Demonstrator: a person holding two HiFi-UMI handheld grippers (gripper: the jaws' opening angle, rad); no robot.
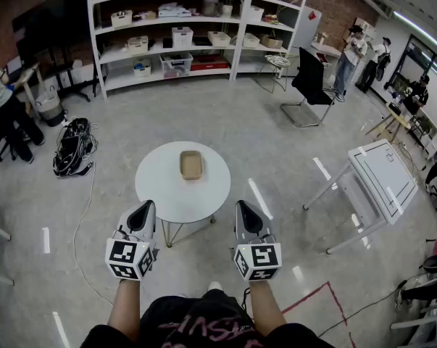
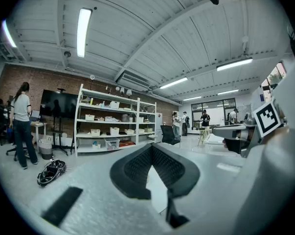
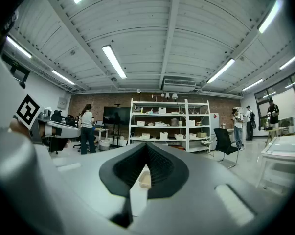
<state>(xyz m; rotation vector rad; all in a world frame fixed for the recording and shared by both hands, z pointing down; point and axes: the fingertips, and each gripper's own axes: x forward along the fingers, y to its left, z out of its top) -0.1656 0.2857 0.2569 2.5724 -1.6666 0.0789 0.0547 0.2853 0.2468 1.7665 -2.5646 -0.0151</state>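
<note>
Around the round white table (image 1: 164, 188) there is open grey floor. A black bag with cables (image 1: 73, 151) lies on the floor to the left, and a black chair (image 1: 310, 80) stands far behind to the right. A white folding table (image 1: 383, 174) stands at the right side, and white shelves (image 1: 173, 29) full of boxes stand along the brick wall at the back. Nothing stands between the grippers and the table. Both grippers are held over the floor, just before the near edge of the table. The left gripper (image 1: 145, 207) has its jaws pressed together at the tips, with nothing between them. The right gripper (image 1: 244, 207) is the same, closed and empty. A small tray (image 1: 191, 164) lies on the table a little behind its middle, well apart from both grippers. The tray is beige and rectangular, with a low rim and rounded corners, and it looks empty inside. In the right gripper view it shows through the gap under the closed tips. By count, there is one round table, one tray on it and two grippers. There are also two shelf units side by side, one black chair, three persons at the far right and one person at the left edge.
</note>
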